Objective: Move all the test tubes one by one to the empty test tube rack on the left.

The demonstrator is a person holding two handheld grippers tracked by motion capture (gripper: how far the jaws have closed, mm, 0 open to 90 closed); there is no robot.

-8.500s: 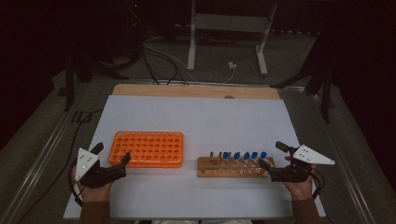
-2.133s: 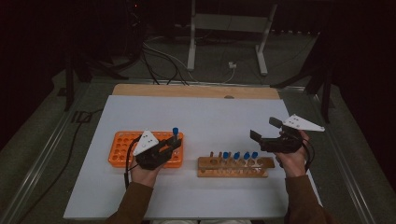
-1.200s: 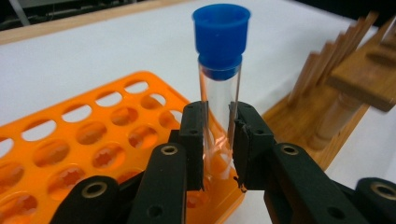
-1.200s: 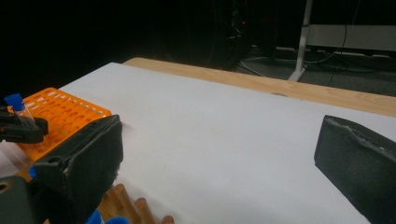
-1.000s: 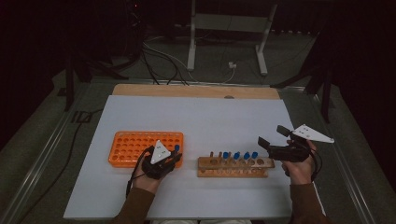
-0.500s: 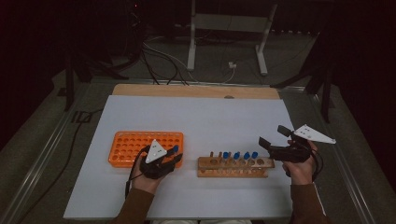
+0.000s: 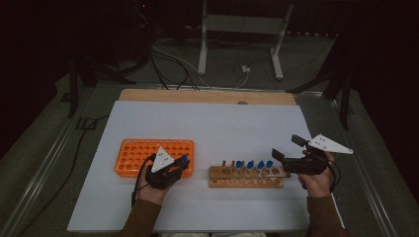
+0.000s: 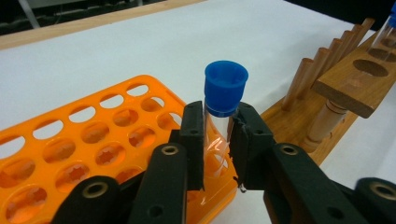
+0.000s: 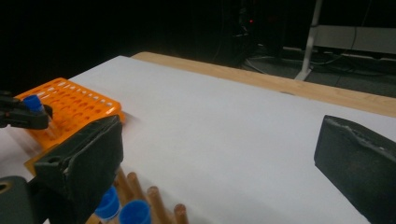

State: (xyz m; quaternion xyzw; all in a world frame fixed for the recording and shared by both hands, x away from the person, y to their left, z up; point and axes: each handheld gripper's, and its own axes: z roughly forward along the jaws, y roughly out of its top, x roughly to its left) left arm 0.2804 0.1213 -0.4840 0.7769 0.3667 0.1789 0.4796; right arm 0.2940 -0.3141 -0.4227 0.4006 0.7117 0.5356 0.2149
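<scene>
1. My left gripper [image 8: 217,154] pinches the tube [image 8: 223,116] upright in the orange rack's [image 7: 133,155] corner hole, so it seats straight.
2. My right gripper [image 7: 289,154] waits by the wooden rack [image 7: 247,178], jaws spread.

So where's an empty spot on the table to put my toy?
The white table top is bare beyond the orange plastic tube rack and the wooden tube rack, up to its wooden far edge. Around the racks and both hands it's crowded.
</scene>
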